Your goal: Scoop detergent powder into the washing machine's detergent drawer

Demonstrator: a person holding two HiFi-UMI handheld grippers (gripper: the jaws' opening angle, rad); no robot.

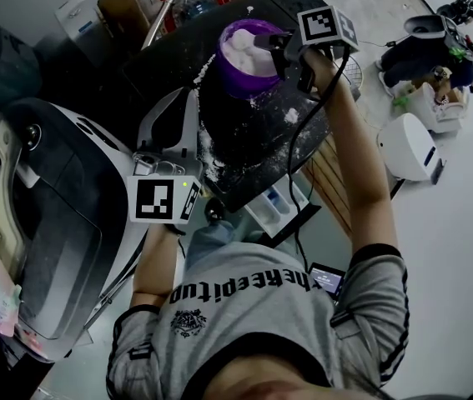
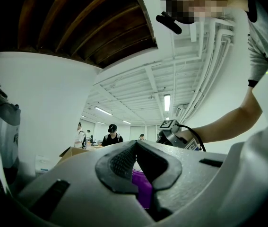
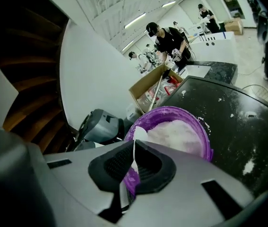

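the washing machine [image 1: 257, 144] has a dark top dusted with spilt white grains. its detergent drawer [image 1: 279, 205] stands pulled open at the front edge, just by the person's chest. further back on the top sits the purple bowl [image 1: 238, 80], heaped with detergent powder [image 1: 241, 47].

the right gripper [image 3: 134, 148] is at the bowl's near rim, its jaws pinched on the thin handle of a white scoop [image 3: 137, 135], whose head rests at the edge of the powder. the left gripper [image 2: 134, 145] waits beside the bowl, jaws pressed together on nothing, with purple showing past them.

i'd say the powder is light and loose and will spill at any tilt. the handle looks thin and slick, so it wants a firm grip well along it, with the scoop head kept level on the way to the drawer.
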